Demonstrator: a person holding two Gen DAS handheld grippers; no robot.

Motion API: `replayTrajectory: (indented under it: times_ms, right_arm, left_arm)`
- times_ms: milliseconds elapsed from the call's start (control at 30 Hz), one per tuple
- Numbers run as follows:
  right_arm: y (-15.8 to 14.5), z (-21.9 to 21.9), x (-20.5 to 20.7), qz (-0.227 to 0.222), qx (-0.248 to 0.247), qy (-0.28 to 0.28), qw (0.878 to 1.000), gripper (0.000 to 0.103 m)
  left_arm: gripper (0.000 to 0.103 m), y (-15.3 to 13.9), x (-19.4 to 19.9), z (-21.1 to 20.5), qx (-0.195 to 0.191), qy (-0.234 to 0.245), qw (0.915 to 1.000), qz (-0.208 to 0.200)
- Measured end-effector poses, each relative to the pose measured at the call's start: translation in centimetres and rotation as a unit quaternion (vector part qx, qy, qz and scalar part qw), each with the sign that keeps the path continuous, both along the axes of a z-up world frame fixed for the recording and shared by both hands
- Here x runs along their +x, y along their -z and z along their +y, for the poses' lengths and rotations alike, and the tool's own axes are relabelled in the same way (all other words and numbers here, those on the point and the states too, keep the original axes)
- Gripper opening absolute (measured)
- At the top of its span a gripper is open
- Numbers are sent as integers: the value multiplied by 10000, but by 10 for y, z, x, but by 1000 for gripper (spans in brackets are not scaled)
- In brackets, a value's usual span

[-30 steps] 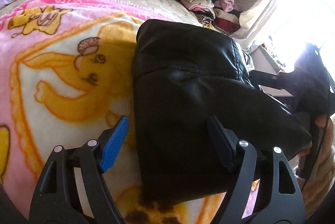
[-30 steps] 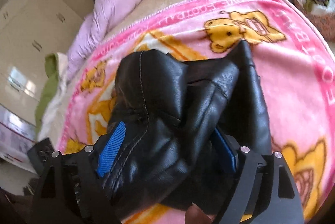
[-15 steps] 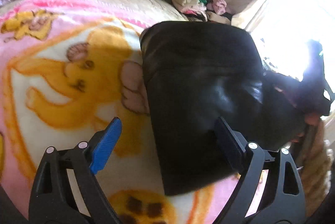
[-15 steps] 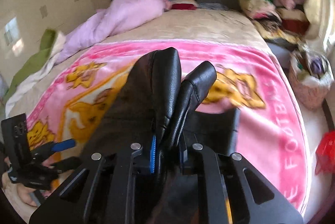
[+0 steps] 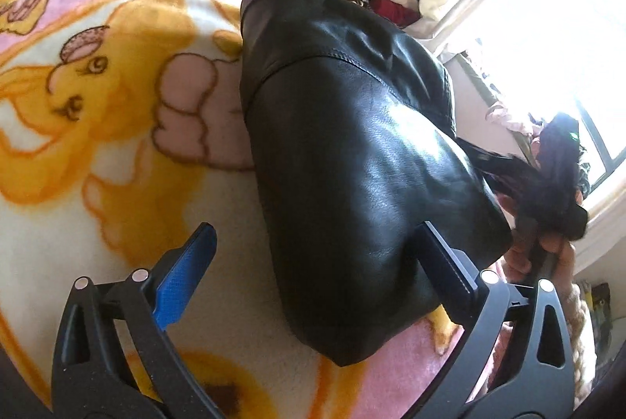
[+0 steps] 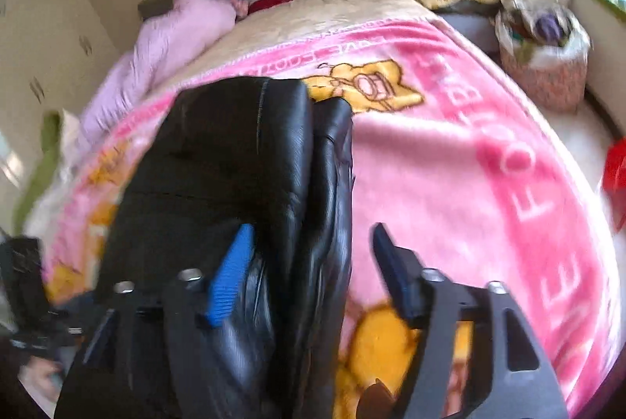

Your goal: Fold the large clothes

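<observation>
Both grippers' fingers spread (jacket (image 5: pixel 352 160) between).

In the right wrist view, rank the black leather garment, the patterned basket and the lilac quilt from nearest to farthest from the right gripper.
1. Black leather garment: between the open fingers of the right gripper, running up left of centre.
2. Patterned basket: off the bed, upper right.
3. Lilac quilt: far end of the bed, upper left.
The last two are close; that order is tentative.
</observation>
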State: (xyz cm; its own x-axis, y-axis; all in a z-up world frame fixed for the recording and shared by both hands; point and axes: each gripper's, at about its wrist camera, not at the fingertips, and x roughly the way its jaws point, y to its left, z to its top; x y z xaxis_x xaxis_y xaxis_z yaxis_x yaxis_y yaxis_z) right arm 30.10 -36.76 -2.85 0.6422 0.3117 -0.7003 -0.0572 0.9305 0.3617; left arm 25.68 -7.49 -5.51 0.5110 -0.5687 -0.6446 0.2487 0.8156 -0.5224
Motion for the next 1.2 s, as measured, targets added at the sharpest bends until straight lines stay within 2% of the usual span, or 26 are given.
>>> replayTrajectory:
  times_ms: [100, 233, 267, 300, 400, 533, 633, 667, 700, 833, 967, 1033, 1100, 1200]
  right_arm:
    - [8, -3, 0, 382, 545, -51, 9978, 95]
    - [36, 0, 15, 961, 1135, -261, 9885, 96]
    - [42, -1, 17, 986, 1208, -309, 9873, 92]
    - [48, 0, 19, 997, 1314, -442, 9853, 78]
    - [58, 4, 21, 1061, 1571, -529, 9804, 70]
    - [54, 11, 18, 986, 1695, -673, 9783, 65]
    - [44, 21, 16, 911, 1706, -712, 9785, 64]
    - [42, 26, 14, 875, 1669, -755, 9792, 64]
    - [38, 34, 12, 845, 1628, -806, 9797, 64]
    - [37, 72, 14, 874, 1603, -1121, 9768, 64]
    - [41, 115, 21, 886, 1565, -1423, 9734, 63]
    - [40, 130, 26, 823, 1421, -1383, 9767, 69]
    - [37, 140, 28, 836, 1012, -1281, 9830, 83]
    - [24, 143, 27, 877, 494, -1142, 9883, 91]
  left_arm:
    - [95, 2, -1, 0, -40, 22, 10000, 24]
    - [95, 4, -1, -4, -38, 17, 10000, 78]
    - [95, 4, -1, -4, 0, 18, 10000, 86]
    - [95, 4, 0, -6, 37, 17, 10000, 88]
    - [95, 5, 7, -9, 108, 79, 9998, 157]
    - [95, 9, 17, -8, -55, 127, 9994, 304]
    - [93, 6, 20, -3, -117, 173, 9994, 271]
    - [90, 3, 19, -2, -112, 170, 9996, 219]
    - [82, -1, 16, 0, -87, 161, 9997, 135]
    - [82, -15, 9, 14, 265, -92, 9996, 46]
    - [82, -22, -1, 45, 649, -460, 9968, -67]
    - [82, -17, -4, 60, 620, -544, 9966, -1]
    - [82, -12, -6, 70, 493, -560, 9972, 40]
    - [83, -12, -8, 70, 537, -522, 9972, -19]
